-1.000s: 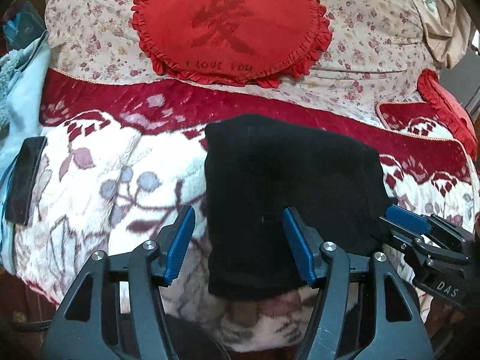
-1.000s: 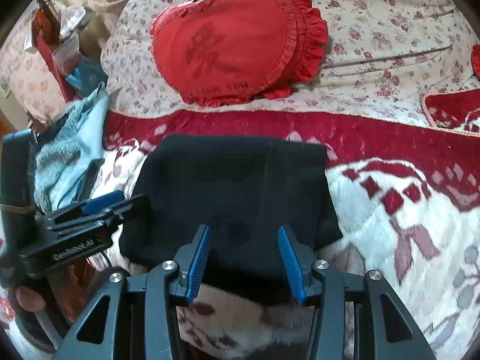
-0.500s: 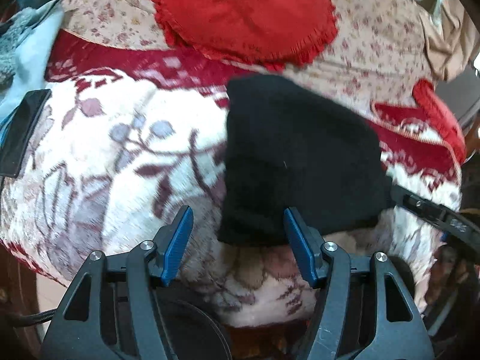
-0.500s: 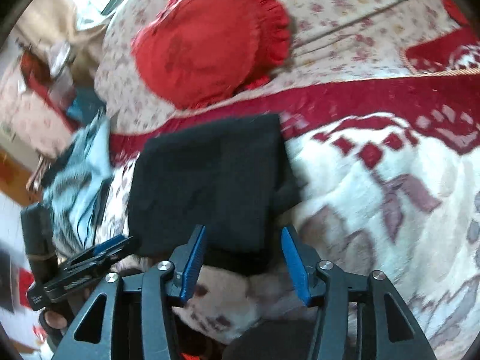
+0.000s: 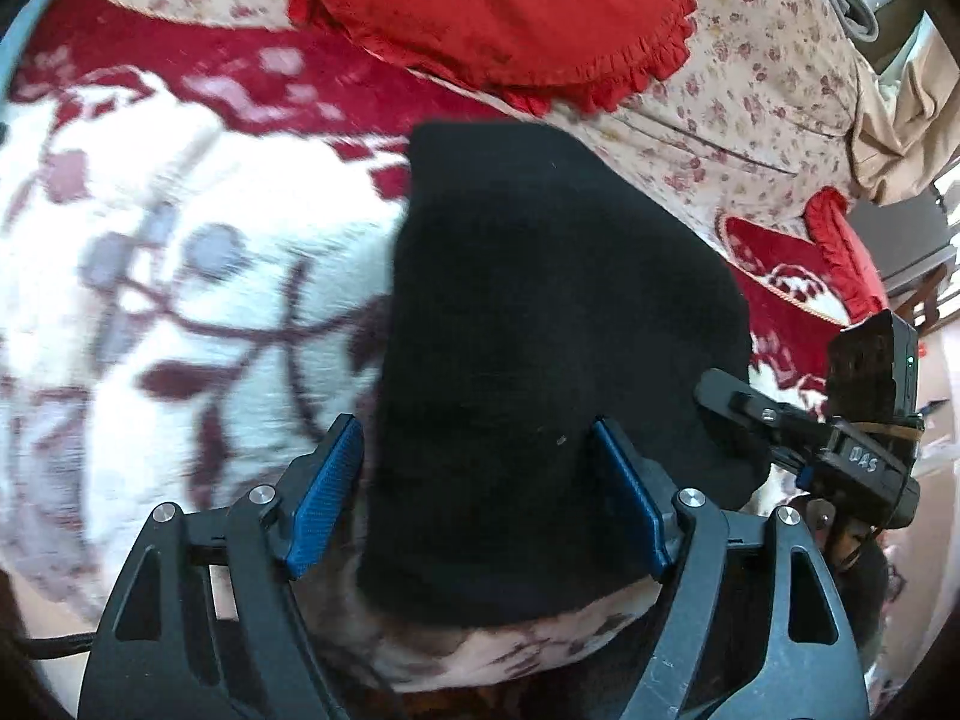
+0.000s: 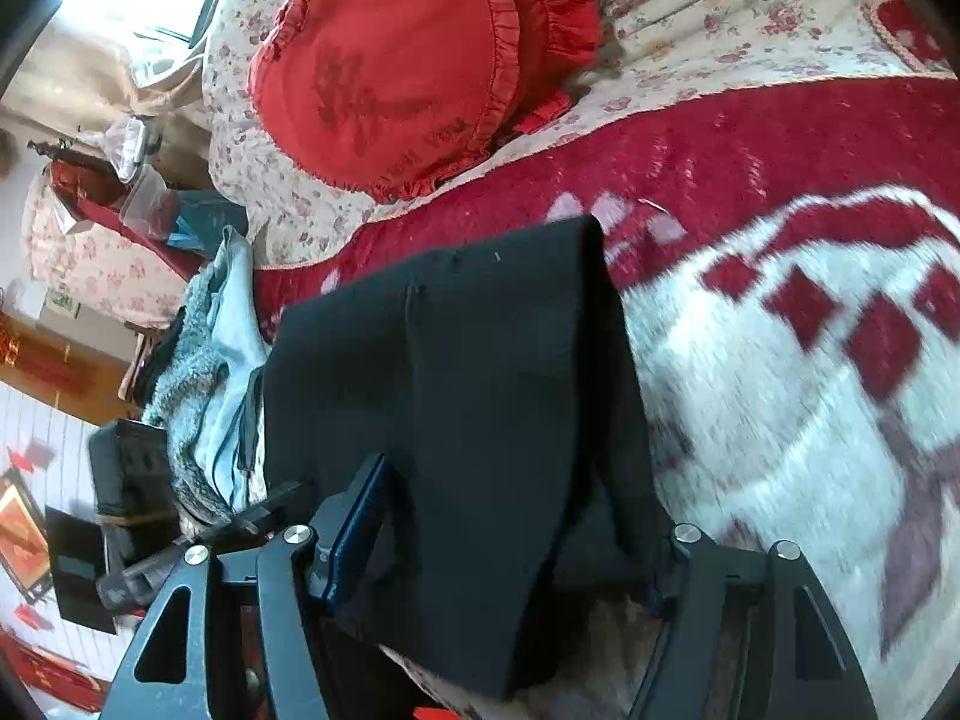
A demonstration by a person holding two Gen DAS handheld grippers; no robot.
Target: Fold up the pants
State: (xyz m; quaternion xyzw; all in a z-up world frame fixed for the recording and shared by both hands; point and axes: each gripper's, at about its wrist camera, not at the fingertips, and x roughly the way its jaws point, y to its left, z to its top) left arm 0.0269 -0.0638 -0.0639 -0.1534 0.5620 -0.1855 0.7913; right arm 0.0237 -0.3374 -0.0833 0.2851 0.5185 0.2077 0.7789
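The folded black pants (image 5: 540,300) lie on a white and red fleece blanket (image 5: 180,252). My left gripper (image 5: 474,438) hovers over their near edge with its jaws opening wide. The cloth's near left part lies between the blue pads (image 5: 327,480), which do not press on it. In the right wrist view the pants (image 6: 480,360) fill the centre. My right gripper (image 6: 510,540) is at their near right corner, jaws opening, with cloth between them. A fold hides its right pad. Each gripper shows in the other's view: right gripper (image 5: 780,420), left gripper (image 6: 240,528).
A red heart-shaped ruffled cushion (image 5: 492,6) leans on the floral cover (image 5: 720,108) behind the pants. A second red cushion (image 5: 798,264) lies at the right. A pile of light blue and grey clothes (image 6: 210,372) sits left of the pants. The blanket's front edge is just below the grippers.
Both grippers have dropped and rolled toward the pants' near edge, and both stand wider. The cloth now sits between the right gripper's fingers and covers one of them.
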